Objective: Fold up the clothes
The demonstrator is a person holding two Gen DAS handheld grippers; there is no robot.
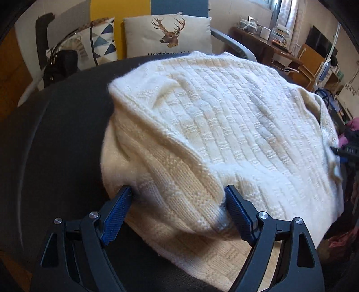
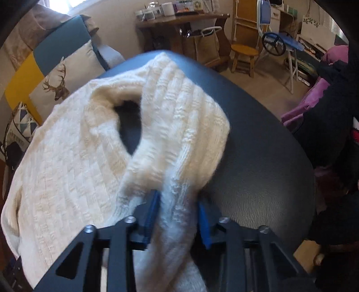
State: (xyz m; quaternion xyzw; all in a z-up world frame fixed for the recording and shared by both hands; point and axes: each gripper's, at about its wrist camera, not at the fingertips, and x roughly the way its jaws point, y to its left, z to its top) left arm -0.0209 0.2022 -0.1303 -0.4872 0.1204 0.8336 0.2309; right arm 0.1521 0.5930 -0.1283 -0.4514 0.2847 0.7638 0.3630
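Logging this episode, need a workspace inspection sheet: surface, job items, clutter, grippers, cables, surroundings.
Surface: dark round table, matte.
Job's things: cream knit sweater spread on the table, part bunched up.
Clutter: nothing seen on the table besides the sweater.
Grippers: left hand-held gripper wide open around a sweater fold; right hand-held gripper shut on a bunched strip of sweater.
Cables: nothing seen.
Surroundings: deer cushion on a sofa, wooden shelf with jars, small stool.

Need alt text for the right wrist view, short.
The right claw pinches a bunched fold of a cream knit sweater lying on a dark round table. Behind are a deer-print cushion and a cluttered wooden shelf.
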